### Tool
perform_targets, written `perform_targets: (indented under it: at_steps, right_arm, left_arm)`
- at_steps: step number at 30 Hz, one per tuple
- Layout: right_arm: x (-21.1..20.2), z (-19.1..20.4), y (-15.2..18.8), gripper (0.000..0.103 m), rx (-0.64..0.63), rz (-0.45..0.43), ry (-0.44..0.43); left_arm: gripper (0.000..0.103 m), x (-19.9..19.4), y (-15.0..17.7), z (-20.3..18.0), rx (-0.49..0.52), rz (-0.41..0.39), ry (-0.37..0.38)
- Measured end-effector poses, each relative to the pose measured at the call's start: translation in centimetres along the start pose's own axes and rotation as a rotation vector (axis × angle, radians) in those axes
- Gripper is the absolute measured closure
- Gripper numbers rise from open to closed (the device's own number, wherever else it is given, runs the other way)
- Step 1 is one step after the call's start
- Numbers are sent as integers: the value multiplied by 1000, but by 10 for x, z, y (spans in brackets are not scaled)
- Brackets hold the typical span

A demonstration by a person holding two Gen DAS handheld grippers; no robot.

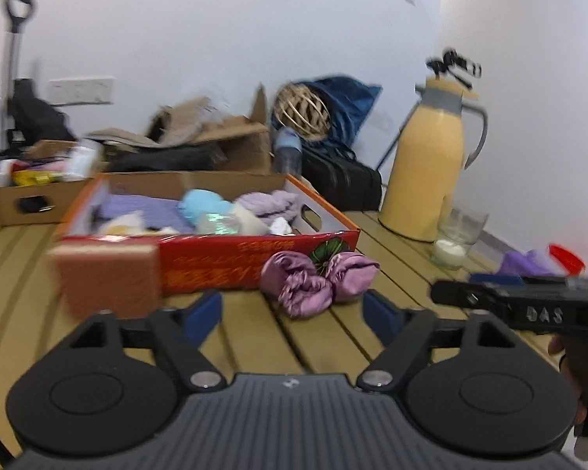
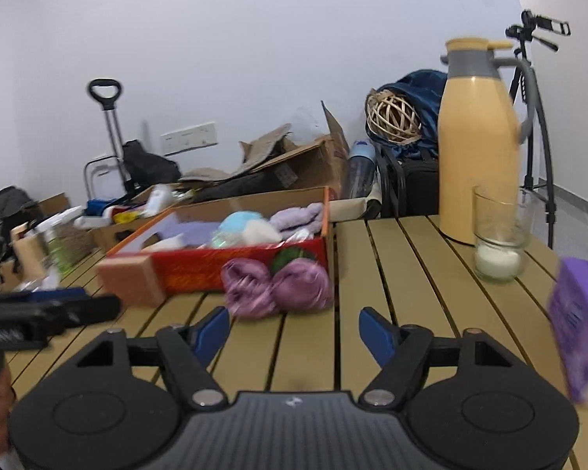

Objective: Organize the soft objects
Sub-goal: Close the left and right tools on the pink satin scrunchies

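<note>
- Your target, the pink satin bundle (image 1: 317, 280), is shiny, wrinkled and made of two rounded lumps; it lies on the slatted worktop (image 1: 254, 337), touching the front wall of the red box (image 1: 223, 262).
- The red box holds more soft things: a light blue ball (image 1: 204, 201), lilac cloth (image 1: 270, 201) and white pieces.
- The left tool (image 1: 293, 307) stands apart with nothing between its blue pads; the bundle is just ahead of it.
- The right tool (image 2: 294, 331) also stands apart and empty, the bundle ahead and a little left.
- Bare slats lie between both tools and the bundle.
- An orange sponge block (image 1: 107, 278) leans at the left corner of the box.
- To the right stand a yellow jug (image 2: 478, 137) and a glass (image 2: 498, 235); a purple pack (image 2: 580, 329) is near the right edge.
</note>
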State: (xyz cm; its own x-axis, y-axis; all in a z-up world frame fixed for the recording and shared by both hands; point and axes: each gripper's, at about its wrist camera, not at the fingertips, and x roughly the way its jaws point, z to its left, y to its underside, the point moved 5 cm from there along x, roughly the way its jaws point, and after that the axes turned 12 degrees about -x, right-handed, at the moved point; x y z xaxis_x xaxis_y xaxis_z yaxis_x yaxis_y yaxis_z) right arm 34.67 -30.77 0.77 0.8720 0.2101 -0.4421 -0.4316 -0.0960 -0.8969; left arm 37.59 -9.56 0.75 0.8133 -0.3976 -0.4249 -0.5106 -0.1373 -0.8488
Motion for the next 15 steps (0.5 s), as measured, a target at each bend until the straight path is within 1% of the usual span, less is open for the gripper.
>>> perform_targets:
  at_steps: [1, 2, 3, 4, 5, 6, 7, 8, 9, 10, 12, 15]
  right_arm:
    - [17, -4, -4, 37, 3, 9, 2]
    - [38, -9, -10, 42, 1, 19, 0]
    - [54, -12, -13, 46, 0, 27, 0]
    - [72, -16, -17, 47, 7, 40, -2]
    - [88, -19, -18, 50, 13, 52, -3]
    - [101, -21, -19, 55, 22, 64, -4]
    - [112, -22, -18, 58, 30, 80, -8]
    - [123, -23, -15, 68, 39, 104, -18]
    - [128, -24, -12, 84, 54, 114, -40]
    - [130, -23, -9, 90, 71, 120, -80]
    - [127, -21, -8, 94, 59, 120, -77]
    - [103, -7, -17, 96, 27, 72, -107]
  left_arm:
    - [42, 25, -3, 1, 8, 34, -3]
    - [44, 43, -4, 2, 6, 63, -13]
    - [45, 61, -5, 4, -2, 87, -7]
    - [45, 74, -5, 4, -14, 103, 8]
    - [47, 88, -3, 7, -28, 130, 25]
    - [57, 99, -1, 11, -45, 157, 21]
    - [78, 108, 1, 13, -56, 179, 21]
    - [88, 112, 3, 14, -65, 191, 47]
    - [96, 113, 3, 15, -85, 200, 73]
    - [98, 111, 2, 16, -95, 197, 68]
    - [99, 99, 0, 16, -87, 188, 40]
    - [99, 53, 0, 19, -118, 137, 43]
